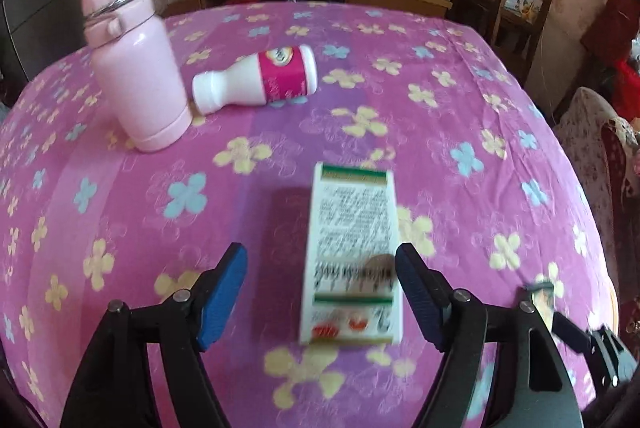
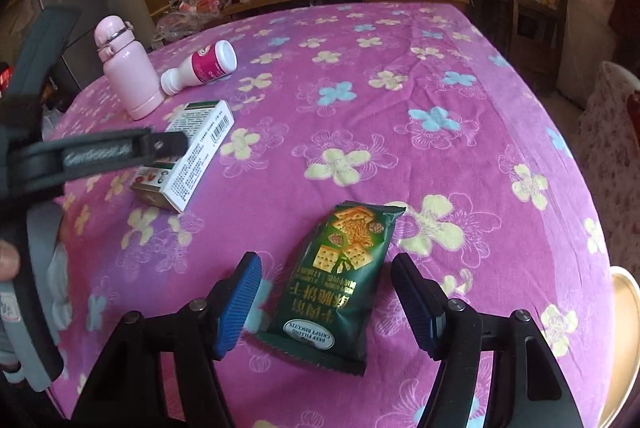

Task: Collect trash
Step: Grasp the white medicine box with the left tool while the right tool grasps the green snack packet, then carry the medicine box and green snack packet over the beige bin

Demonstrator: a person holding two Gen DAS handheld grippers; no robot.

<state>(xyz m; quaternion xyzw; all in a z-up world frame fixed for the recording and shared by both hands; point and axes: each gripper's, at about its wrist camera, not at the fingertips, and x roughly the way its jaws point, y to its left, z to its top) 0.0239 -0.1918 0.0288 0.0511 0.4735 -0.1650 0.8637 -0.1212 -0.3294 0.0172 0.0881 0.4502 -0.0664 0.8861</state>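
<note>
The green biscuit packet (image 2: 340, 284) is showing "BEEF FILLING CRISPY BISCUITS" in a white oval, beside large Chinese characters. The white carton (image 2: 192, 160) is carrying a barcode and fine print too small to read.

Right tongs (image 2: 326, 302) open, straddling green biscuit packet (image 2: 340, 284) on tablecloth (image 2: 440, 108).

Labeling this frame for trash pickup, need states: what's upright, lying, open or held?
Pink flask: upright, lid closed.
White drink bottle: lying on its side, capped.
White carton box: lying flat, between left claw pads, not gripped.
Green biscuit packet: lying flat, between right claw pads, not gripped.
</note>
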